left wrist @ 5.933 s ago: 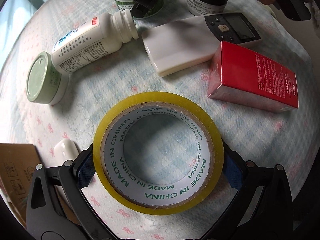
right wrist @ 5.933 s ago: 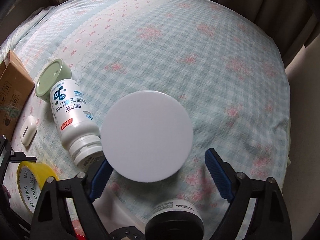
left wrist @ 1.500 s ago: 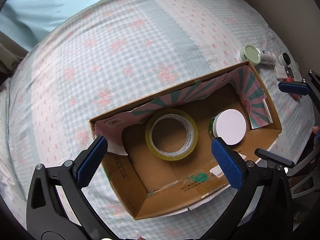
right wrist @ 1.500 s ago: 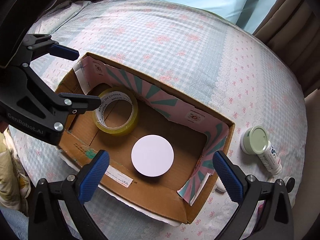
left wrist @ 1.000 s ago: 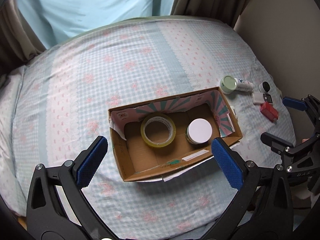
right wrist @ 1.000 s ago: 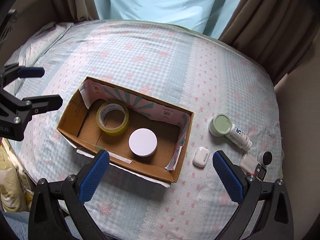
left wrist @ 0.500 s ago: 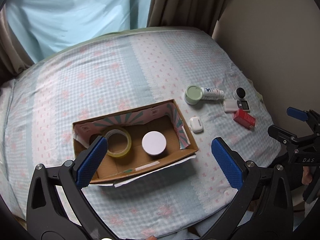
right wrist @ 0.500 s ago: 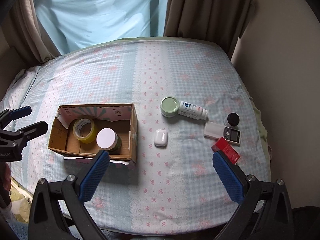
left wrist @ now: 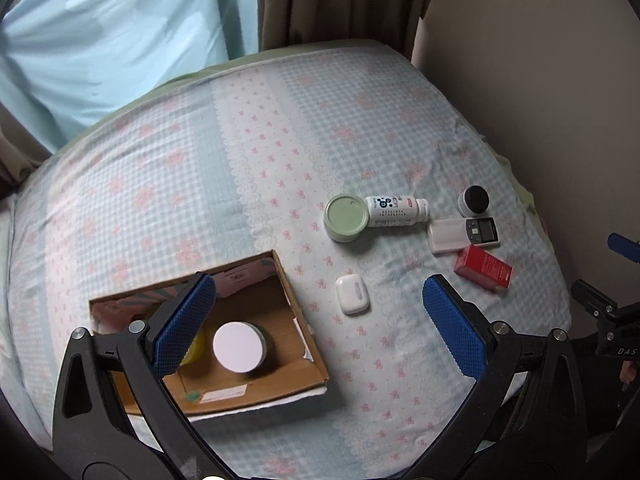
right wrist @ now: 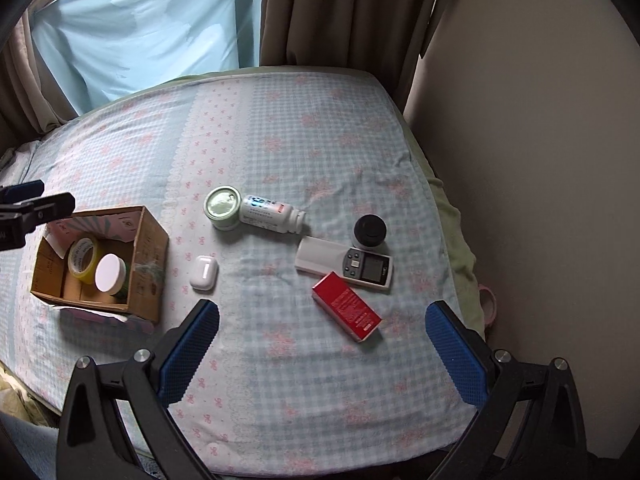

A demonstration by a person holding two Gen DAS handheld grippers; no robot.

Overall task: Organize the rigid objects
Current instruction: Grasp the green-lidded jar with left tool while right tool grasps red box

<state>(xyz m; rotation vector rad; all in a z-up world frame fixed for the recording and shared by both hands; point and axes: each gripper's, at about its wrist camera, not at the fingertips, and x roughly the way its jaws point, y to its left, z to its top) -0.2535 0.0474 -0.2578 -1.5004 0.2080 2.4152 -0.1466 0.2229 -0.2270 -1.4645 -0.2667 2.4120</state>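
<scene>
Both grippers hang high above the bed, and both are empty: the left gripper (left wrist: pixel 318 312) has its blue pads spread wide with nothing between them, and the right gripper (right wrist: pixel 322 338) is just as wide open, holding nothing. Down on the checked bedspread (right wrist: pixel 280 152) sits the cardboard box (right wrist: pixel 146 256), and inside it the yellow tape roll (right wrist: pixel 82 258) lies next to the white-lidded jar (right wrist: pixel 109 274), the two touching or very nearly so. Outside the box, the white earbud case (right wrist: pixel 204 273) lies just beside its right wall. Further along, the green-lidded jar (right wrist: pixel 221 207) touches the white bottle (right wrist: pixel 270 213), which lies on its side. Then comes the black-lidded jar (right wrist: pixel 370 231), sitting right against the white remote (right wrist: pixel 344 266), and the red box (right wrist: pixel 346 306) lies just in front of that remote. Curtains (right wrist: pixel 340 12) hang behind the bed.
</scene>
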